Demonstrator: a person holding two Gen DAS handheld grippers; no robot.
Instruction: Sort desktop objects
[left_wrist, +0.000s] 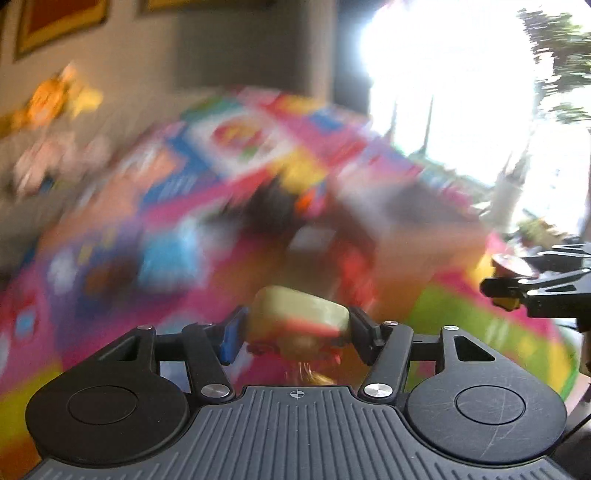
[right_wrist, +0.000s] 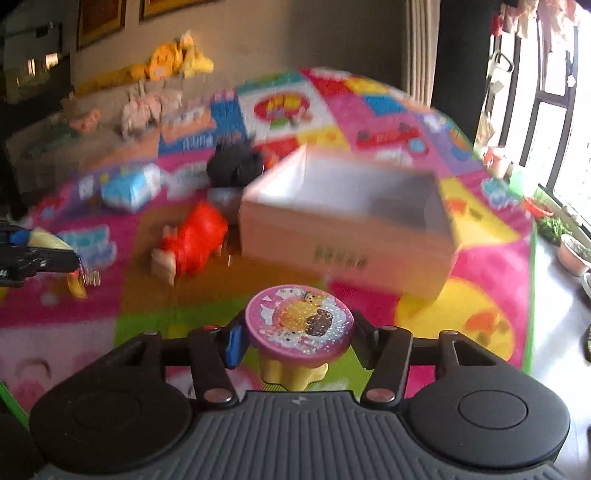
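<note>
While both of your grippers carry toys, the open white cardboard box (right_wrist: 347, 218) at centre frame looks empty, so sorting seems barely begun. Your right gripper (right_wrist: 295, 341) jaws clench the round pink glittery toy (right_wrist: 300, 321); your left gripper (left_wrist: 291, 332) jaws grasp a blurred pale-yellow plastic toy (left_wrist: 299, 317). A red plush toy (right_wrist: 195, 236) lies left of the box, on the colourful play mat (right_wrist: 480, 251).

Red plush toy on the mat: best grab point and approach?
Grip the red plush toy across its red body, the narrow way, coming from above. It lies flat on the mat with its long axis slanted, and the cardboard box crowds its right end, so a side approach looks blocked. Blur hides finer detail.
</note>
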